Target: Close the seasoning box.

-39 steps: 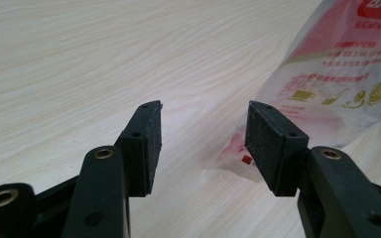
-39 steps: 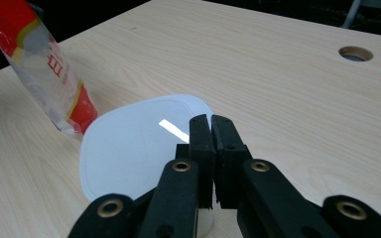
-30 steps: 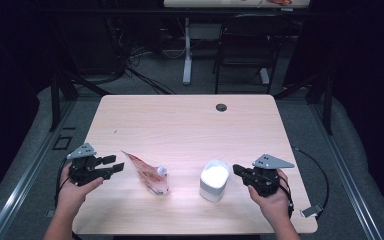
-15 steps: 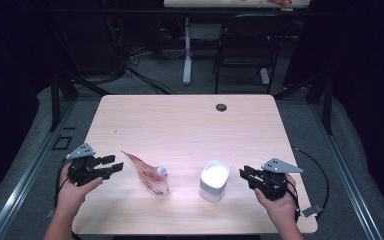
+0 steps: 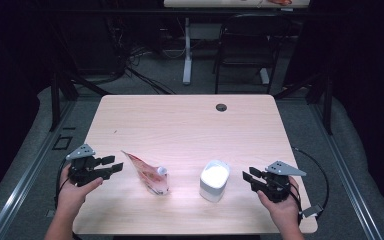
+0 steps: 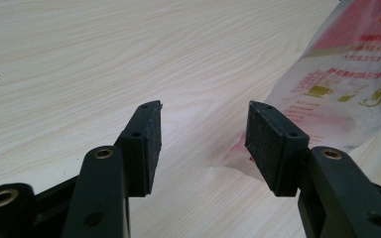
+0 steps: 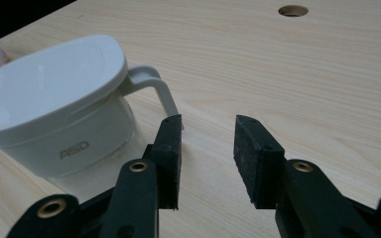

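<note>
High view, left side: the left gripper (image 5: 111,164) is hovering at the near left of the pale wooden table (image 5: 180,125), jaws apart, aiming at the clear plastic refill pouch with red print and a white spout (image 5: 150,175) lying flat just beside it.
High view, right side: the right gripper (image 5: 247,179) is sitting low at the near right, jaws having just been opening, nothing between them; the small white lidded plastic container with a loop handle (image 5: 214,180) is standing upright between pouch and gripper, near but apart from both.
High view, risk: the two hands are closing on neighbouring things; a fast sweep from either side is likely to knock container into pouch.
Left gripper view: the left gripper (image 6: 203,119) is showing black pads spread with bare wood between them; the pouch (image 6: 342,84) is lying off to the right, its thin corner just past the right pad.
Left gripper view, risk: the film is looking slick and limp, so a pinch on that edge alone could be slipping off or just crumpling it.
Right gripper view: the right gripper (image 7: 207,126) is standing open and empty, the left pad near the container's handle (image 7: 156,89); whether it is touching I cannot tell. The container (image 7: 54,104) is filling the left, lid on.
Right gripper view, risk: the handle is off to the left of the gap; closing now would be grabbing air, and pushing forward could be tipping the light container or sliding it away.
</note>
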### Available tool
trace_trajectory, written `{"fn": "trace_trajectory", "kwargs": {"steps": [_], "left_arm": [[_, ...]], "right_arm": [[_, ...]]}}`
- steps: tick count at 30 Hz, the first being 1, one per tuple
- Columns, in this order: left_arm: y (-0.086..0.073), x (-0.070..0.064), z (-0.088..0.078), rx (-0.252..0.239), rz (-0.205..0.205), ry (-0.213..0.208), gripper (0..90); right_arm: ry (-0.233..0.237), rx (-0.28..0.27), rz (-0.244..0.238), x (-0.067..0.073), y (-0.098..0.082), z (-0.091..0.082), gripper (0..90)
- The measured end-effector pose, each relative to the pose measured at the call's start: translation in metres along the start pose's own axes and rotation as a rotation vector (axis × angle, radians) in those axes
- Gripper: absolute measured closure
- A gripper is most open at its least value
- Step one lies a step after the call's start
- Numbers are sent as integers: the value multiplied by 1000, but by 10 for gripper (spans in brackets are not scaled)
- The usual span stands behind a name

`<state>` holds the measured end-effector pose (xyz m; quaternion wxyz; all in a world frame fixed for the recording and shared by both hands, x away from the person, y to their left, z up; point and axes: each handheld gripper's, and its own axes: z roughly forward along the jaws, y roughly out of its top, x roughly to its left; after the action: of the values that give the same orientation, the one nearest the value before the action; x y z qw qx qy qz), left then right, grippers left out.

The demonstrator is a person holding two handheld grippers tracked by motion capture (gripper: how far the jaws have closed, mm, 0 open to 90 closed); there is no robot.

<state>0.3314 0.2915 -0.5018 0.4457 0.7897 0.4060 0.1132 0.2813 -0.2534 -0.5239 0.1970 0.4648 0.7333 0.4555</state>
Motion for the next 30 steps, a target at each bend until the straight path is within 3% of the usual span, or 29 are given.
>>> {"fn": "trace_trajectory", "kwargs": {"steps": [9,18,30], "left_arm": [[-3,1,4,0,-19,6,482],[-6,3,8,10,-20,18,477],[-14,6,17,20,-53,44,477]], "right_arm": [[-23,32,6,-6,-10,10,568],[-19,47,16,-5,-14,18,547],[-26,76,3,-1,-18,27,533]]}}
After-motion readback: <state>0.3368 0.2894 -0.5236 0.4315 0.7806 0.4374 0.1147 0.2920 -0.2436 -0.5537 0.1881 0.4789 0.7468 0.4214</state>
